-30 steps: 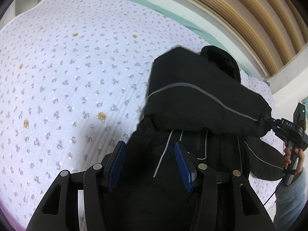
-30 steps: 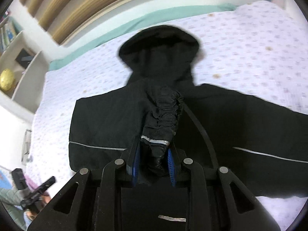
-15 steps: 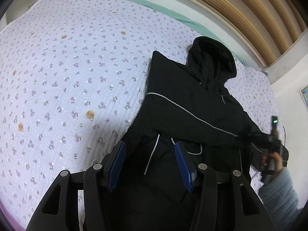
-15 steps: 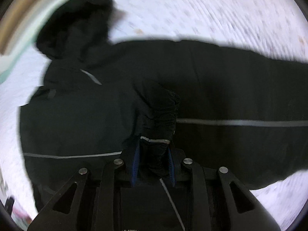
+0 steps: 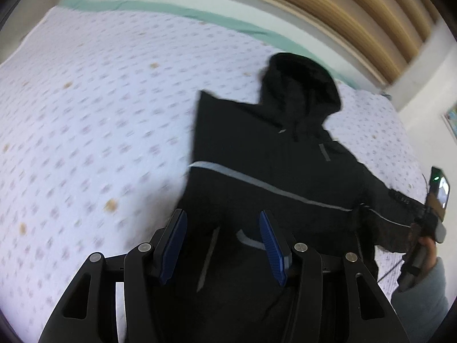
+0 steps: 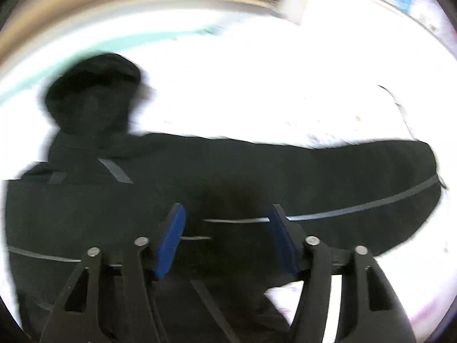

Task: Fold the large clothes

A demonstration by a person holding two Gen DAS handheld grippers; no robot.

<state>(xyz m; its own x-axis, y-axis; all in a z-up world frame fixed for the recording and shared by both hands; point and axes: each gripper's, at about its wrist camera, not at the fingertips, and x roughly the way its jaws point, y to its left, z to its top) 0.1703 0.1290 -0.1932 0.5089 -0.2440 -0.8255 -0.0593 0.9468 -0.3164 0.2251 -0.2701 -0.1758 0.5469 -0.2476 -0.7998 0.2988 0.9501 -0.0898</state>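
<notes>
A black hooded jacket with thin grey stripes lies on the bed, hood toward the headboard. Its left sleeve is folded across the chest. My left gripper is open and empty above the jacket's lower part. My right gripper is open above the jacket, with the folded sleeve lying below it. The hood shows at upper left in the right wrist view. The right gripper body and the hand show at the right edge of the left wrist view. Both views are blurred.
The bed has a white quilt with small purple flowers and a teal sheet edge at the head. A wooden slatted headboard runs behind. A white wall stands at right.
The right gripper has opened and let go of the sleeve cuff, which now lies across the jacket. Both grippers have moved; the left stays open.
</notes>
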